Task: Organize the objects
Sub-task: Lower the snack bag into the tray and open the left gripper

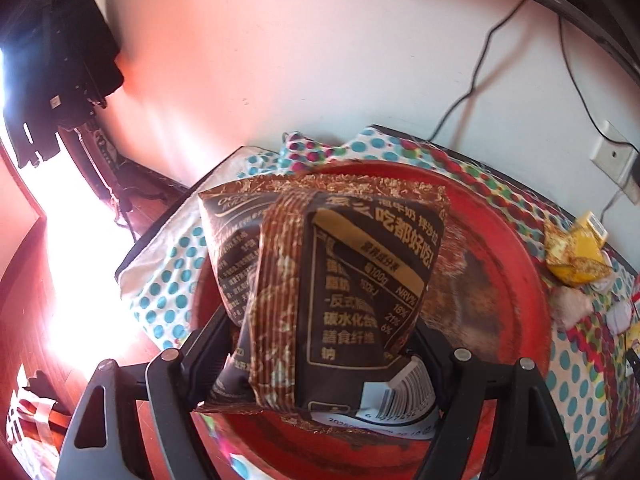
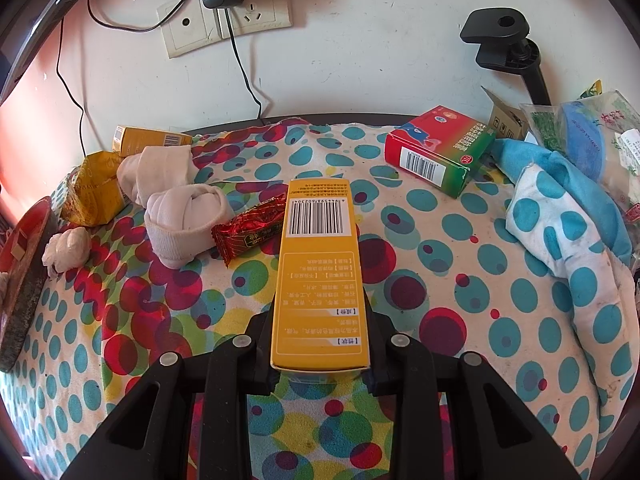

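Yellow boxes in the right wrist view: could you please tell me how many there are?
2. One yellow box is clamped between the right gripper's fingers, above the spotted cloth. A smaller yellow box lies at the far left by the wall. Others may be hidden.

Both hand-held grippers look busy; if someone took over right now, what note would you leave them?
Left hand-held gripper: shut on a brown snack packet, held over the red tray.
Right hand-held gripper: shut on a yellow box, above the dotted cloth.
Done: nothing visibly sorted yet.
Left: rolled socks, red candy bar, red-green box, yellow packets.
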The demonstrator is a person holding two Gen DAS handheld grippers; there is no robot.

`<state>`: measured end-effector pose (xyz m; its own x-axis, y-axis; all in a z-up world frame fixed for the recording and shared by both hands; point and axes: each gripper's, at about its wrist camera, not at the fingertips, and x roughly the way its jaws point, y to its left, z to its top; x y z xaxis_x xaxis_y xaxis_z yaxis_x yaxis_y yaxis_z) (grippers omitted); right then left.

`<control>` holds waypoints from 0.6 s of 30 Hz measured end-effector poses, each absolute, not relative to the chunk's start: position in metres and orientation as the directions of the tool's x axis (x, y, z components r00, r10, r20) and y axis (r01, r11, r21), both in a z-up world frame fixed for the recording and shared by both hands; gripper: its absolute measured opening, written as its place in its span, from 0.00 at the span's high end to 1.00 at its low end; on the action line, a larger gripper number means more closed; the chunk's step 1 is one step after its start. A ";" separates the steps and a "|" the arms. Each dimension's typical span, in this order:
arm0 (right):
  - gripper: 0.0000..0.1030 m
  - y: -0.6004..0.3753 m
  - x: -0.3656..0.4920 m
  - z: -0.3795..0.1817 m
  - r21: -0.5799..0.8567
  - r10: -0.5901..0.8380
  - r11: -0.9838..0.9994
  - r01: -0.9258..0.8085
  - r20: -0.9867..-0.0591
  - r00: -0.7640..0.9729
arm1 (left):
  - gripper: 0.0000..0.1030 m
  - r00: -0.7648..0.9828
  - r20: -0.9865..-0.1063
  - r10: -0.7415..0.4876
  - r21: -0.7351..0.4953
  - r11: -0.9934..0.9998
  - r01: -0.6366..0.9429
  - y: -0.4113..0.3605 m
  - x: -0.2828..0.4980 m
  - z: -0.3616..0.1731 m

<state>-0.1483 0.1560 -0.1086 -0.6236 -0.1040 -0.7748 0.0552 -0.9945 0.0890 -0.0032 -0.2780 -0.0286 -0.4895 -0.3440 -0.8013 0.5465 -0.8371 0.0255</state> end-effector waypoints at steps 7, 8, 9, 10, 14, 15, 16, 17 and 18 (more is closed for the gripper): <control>0.72 0.153 -0.148 -0.109 0.087 -0.100 -0.995 0.052 -0.775 -0.624 | 0.21 -0.441 -0.833 -0.334 0.025 -0.820 0.572 -0.296 0.011 -0.042; 0.72 0.152 -0.148 -0.109 0.087 -0.100 -0.995 0.051 -0.775 -0.624 | 0.21 -0.437 -0.838 -0.325 0.024 -0.823 0.567 -0.294 0.013 -0.044; 0.72 0.151 -0.149 -0.109 0.086 -0.099 -0.995 0.051 -0.775 -0.624 | 0.21 -0.434 -0.842 -0.320 0.021 -0.824 0.567 -0.293 0.015 -0.047; 0.72 0.151 -0.149 -0.109 0.086 -0.099 -0.995 0.051 -0.775 -0.624 | 0.21 -0.433 -0.845 -0.314 0.017 -0.825 0.565 -0.291 0.019 -0.049; 0.72 0.150 -0.148 -0.108 0.087 -0.098 -0.995 0.049 -0.775 -0.624 | 0.21 -0.398 -0.861 -0.318 0.044 -0.825 0.563 -0.285 0.019 -0.064; 0.72 0.148 -0.149 -0.108 0.085 -0.096 -0.995 0.048 -0.775 -0.624 | 0.21 -0.387 -0.866 -0.316 0.049 -0.825 0.564 -0.284 0.018 -0.069; 0.72 0.148 -0.149 -0.108 0.084 -0.095 -0.995 0.047 -0.776 -0.624 | 0.20 -0.372 -0.872 -0.318 0.056 -0.821 0.569 -0.283 0.016 -0.074; 0.72 0.147 -0.149 -0.108 0.085 -0.096 -0.995 0.047 -0.775 -0.624 | 0.20 -0.368 -0.868 -0.334 0.076 -0.820 0.567 -0.281 0.015 -0.076; 0.72 0.147 -0.148 -0.108 0.085 -0.094 -0.995 0.045 -0.775 -0.624 | 0.20 -0.369 -0.861 -0.350 0.095 -0.823 0.560 -0.279 0.013 -0.077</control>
<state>-0.1485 0.1473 -0.1084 -0.6243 -0.0940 -0.7755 0.0448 -0.9954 0.0846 0.0132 -0.2791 -0.0767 -0.3691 -0.3500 -0.8609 0.5595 -0.8234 0.0949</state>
